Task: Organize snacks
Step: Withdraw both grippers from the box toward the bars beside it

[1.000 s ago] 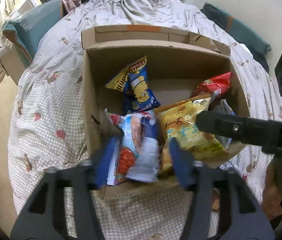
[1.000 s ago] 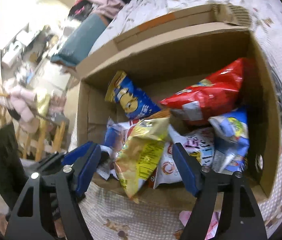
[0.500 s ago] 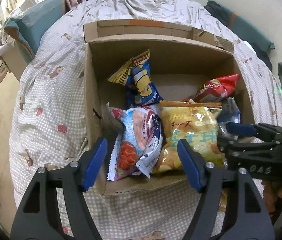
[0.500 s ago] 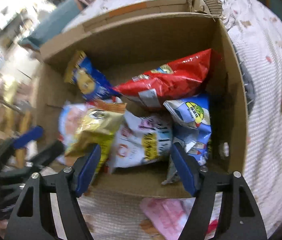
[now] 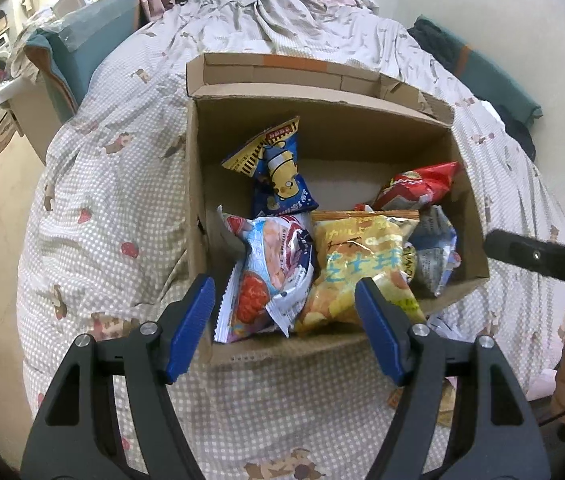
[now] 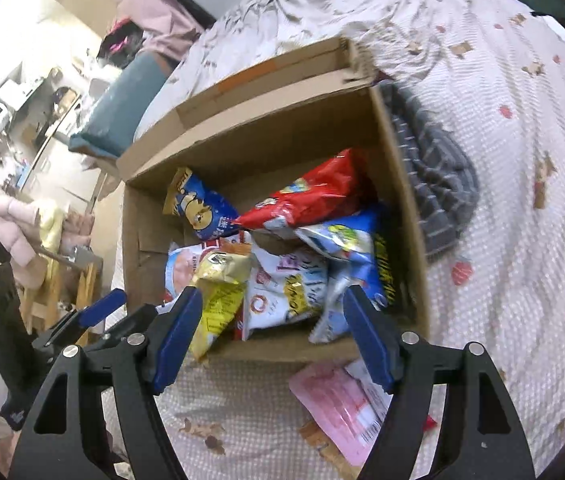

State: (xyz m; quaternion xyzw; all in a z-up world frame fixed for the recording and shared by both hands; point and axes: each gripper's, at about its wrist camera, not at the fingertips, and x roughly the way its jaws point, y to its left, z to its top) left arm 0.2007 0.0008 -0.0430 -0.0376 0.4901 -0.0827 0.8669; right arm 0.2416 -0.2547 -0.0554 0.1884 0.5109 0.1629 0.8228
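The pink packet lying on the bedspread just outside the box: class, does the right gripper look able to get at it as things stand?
Probably yes. The pink packet lies flat on the bedspread, outside the cardboard box, just below the open right gripper. Nothing covers it; lying flat may make pinching awkward.

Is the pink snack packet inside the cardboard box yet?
No, the pink packet lies on the bedspread outside the cardboard box's near wall.

cardboard box [image 5: 198,184]: centre frame, on dotted bedspread [image 5: 114,208]
yellow chip bag [image 5: 362,268]: lower centre, beside pale blue bag [image 5: 278,264]
left gripper [image 5: 286,304]: bottom, jaws spread, holding nothing
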